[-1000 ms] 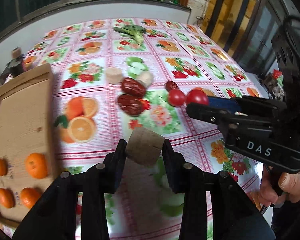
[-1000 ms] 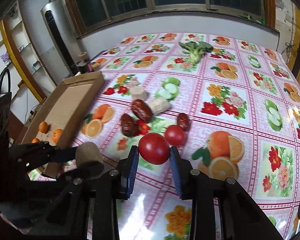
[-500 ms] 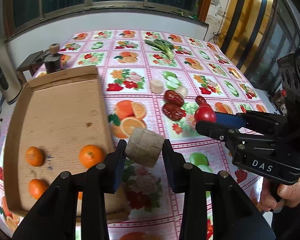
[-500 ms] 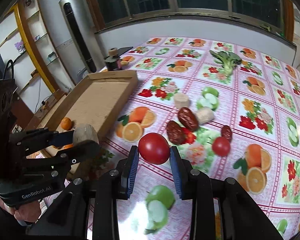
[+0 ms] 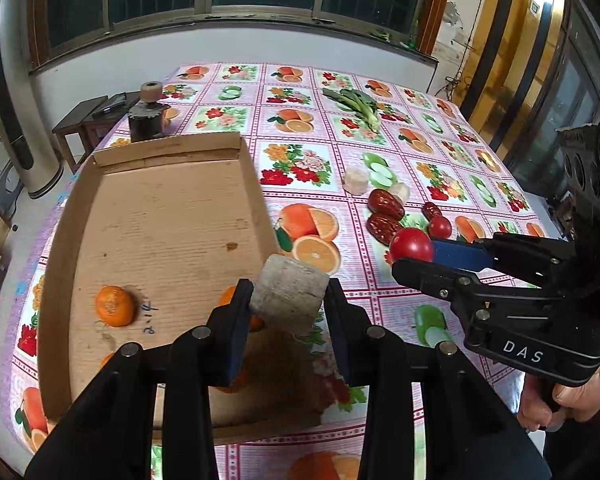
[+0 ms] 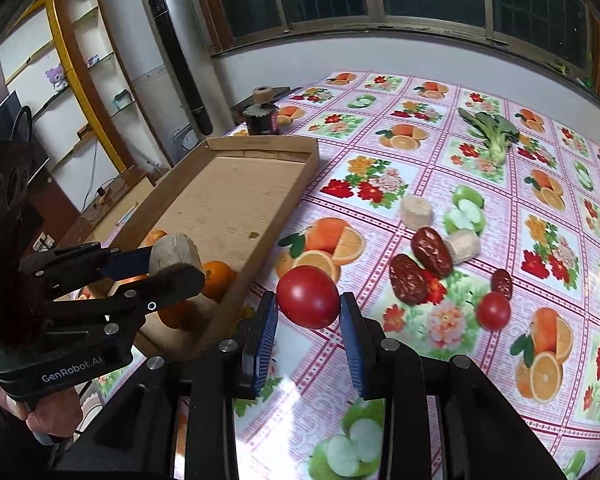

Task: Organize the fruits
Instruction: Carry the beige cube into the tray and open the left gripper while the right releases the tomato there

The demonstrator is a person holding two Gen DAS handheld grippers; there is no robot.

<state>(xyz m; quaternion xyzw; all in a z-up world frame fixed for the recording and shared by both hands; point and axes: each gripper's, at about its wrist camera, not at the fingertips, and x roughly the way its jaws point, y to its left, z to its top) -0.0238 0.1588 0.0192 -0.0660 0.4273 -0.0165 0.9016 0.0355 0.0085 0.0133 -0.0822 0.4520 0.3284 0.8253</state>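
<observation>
Carrying stage, both claws loaded. Left claw [image 5: 288, 304]: closed on a pale beige cylindrical chunk [image 5: 290, 298], held off the surface above the near right wall of the shallow brown cardboard tray [image 5: 160, 216]. Right claw [image 6: 308, 308]: closed on a round red tomato [image 6: 308, 297], held above the bench [image 6: 420, 184] with its fruit-print pink oilcloth, just beside the tray's right wall and outside it.

Tray contents: small orange mandarins, one in the open [image 5: 115, 306], others partly hidden behind the left claw; exact count cannot be told.

Remaining on the bench, well apart from the tray: two large wrinkled dark-red dates [image 6: 420, 264], a smaller dark-red date [image 6: 502, 283], a smaller red tomato [image 6: 493, 311], two pale cylindrical pieces [image 6: 416, 211], a green leafy vegetable [image 6: 494, 132].

Judged next move: bring each load over open tray floor clear of the mandarins, lower near the cardboard, then release so nothing rolls.
</observation>
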